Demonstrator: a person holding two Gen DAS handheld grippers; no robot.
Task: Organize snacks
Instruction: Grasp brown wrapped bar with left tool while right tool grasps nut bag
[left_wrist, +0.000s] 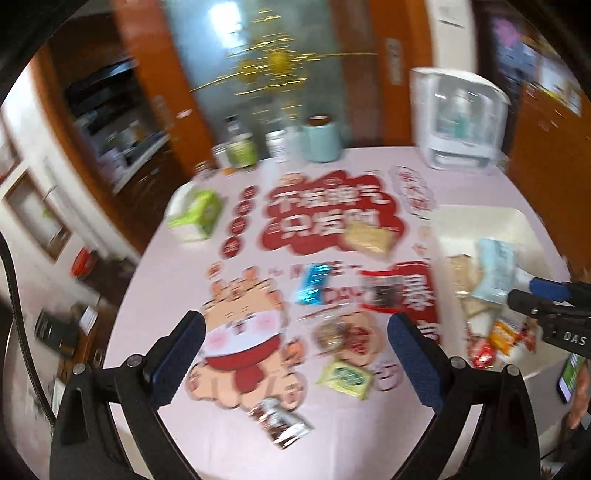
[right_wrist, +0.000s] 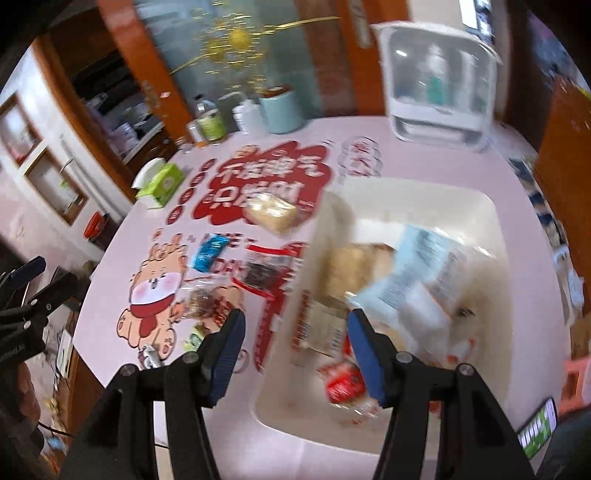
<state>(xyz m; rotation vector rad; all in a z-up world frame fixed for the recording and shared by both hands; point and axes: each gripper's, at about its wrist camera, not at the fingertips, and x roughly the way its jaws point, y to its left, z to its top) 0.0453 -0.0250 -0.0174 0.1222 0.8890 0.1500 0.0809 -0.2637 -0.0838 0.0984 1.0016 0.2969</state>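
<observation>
Both tongs gape empty, left gripper (left_wrist: 295, 354) over scattered foil snack packets (left_wrist: 345, 374), right gripper (right_wrist: 295, 354) over white plastic bin (right_wrist: 491, 214); thin packets may slip.

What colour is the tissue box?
Green, with white: the tissue box shows best in the right wrist view.

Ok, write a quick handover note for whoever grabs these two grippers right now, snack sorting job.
Left gripper: open, empty, above the table's cartoon print.
Right gripper: open, empty, over the white bin.
Done: several packets already in the bin, including a pale blue pack and a red packet.
Left on the table: blue packet, dark packet, beige cracker pack, clear round snack bag, green-yellow packet, brown-white packet.
Frames are blurred.
</observation>
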